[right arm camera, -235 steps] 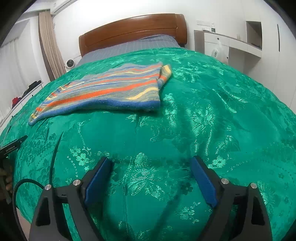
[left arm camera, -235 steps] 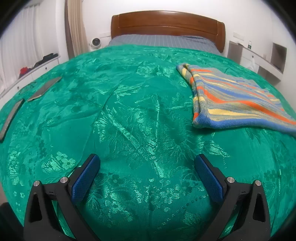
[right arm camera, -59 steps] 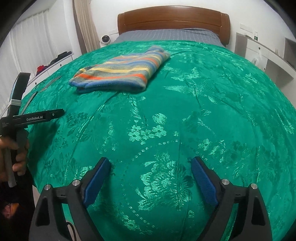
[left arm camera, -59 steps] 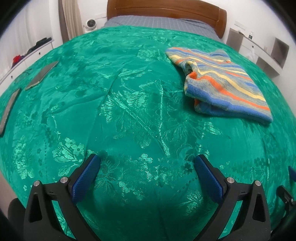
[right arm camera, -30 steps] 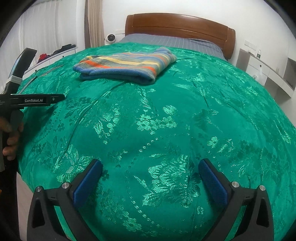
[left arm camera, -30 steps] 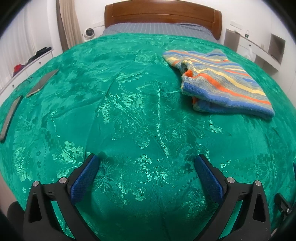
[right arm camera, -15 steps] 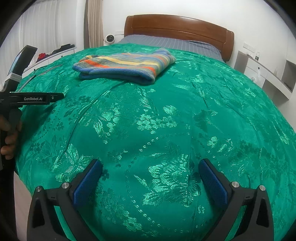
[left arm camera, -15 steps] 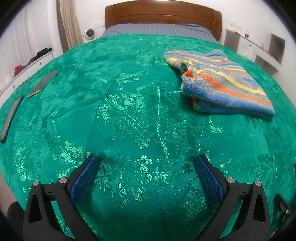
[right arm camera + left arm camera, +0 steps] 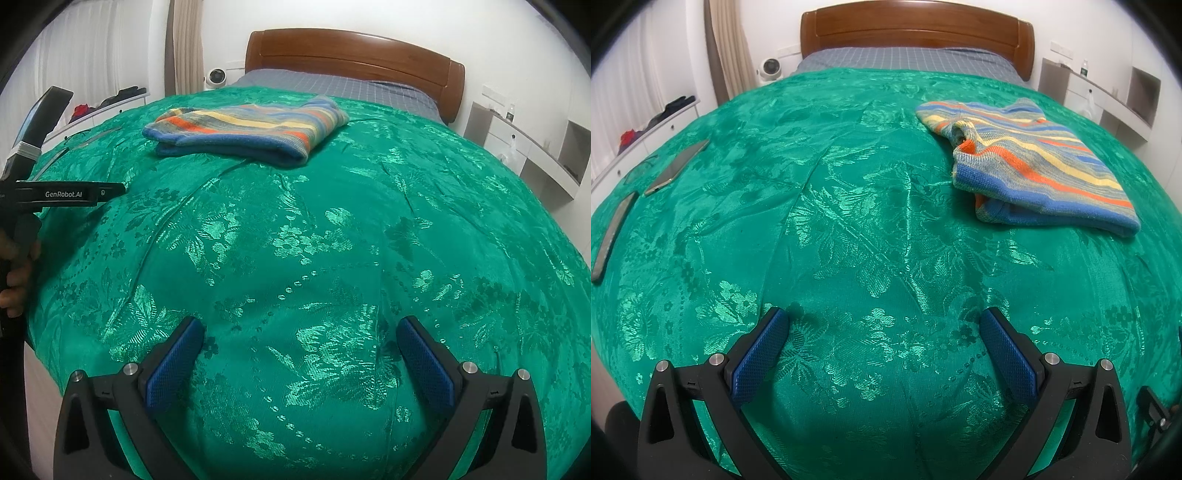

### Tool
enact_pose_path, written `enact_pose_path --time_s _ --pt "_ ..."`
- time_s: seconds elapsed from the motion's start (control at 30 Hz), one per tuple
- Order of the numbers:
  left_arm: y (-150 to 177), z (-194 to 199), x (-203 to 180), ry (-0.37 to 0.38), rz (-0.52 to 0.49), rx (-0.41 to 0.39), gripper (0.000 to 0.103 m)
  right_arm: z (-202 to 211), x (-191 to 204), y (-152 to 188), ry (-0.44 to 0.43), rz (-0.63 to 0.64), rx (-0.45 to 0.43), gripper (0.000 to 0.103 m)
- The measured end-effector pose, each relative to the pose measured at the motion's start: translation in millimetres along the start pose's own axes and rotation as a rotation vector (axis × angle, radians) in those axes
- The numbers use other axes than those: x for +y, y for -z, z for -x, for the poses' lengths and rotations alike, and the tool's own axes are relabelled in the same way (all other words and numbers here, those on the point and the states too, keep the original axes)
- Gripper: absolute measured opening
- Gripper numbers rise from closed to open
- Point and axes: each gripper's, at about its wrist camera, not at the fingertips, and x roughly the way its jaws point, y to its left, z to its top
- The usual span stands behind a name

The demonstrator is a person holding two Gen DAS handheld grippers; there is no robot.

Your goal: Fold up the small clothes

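Place: home bedroom | Evidence: curved brown wooden headboard [image 9: 916,35] top centre; shiny green floral-brocade bedspread [image 9: 849,229] filling the frame; beige curtain [image 9: 727,44] upper left; white wall shelving [image 9: 535,147] at right

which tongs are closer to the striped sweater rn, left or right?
Neither clearly; left if anything. The left tongs hang open with the striped sweater ahead to their right. The right tongs hang open with it ahead-left. Neither touches it.

Bare green bedspread [image 9: 871,206] ahead of both grippers, folded striped sweater [image 9: 1034,162] far right; 2 phones [image 9: 676,167] far left
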Motion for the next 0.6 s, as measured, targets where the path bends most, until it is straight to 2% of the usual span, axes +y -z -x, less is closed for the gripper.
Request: enact_pose_path --time_s 0.6 --pt "0.7 0.1 -0.5 -0.001 -0.001 -0.003 0.103 -0.3 2.1 0.2 0.011 0.003 0.005 0.103"
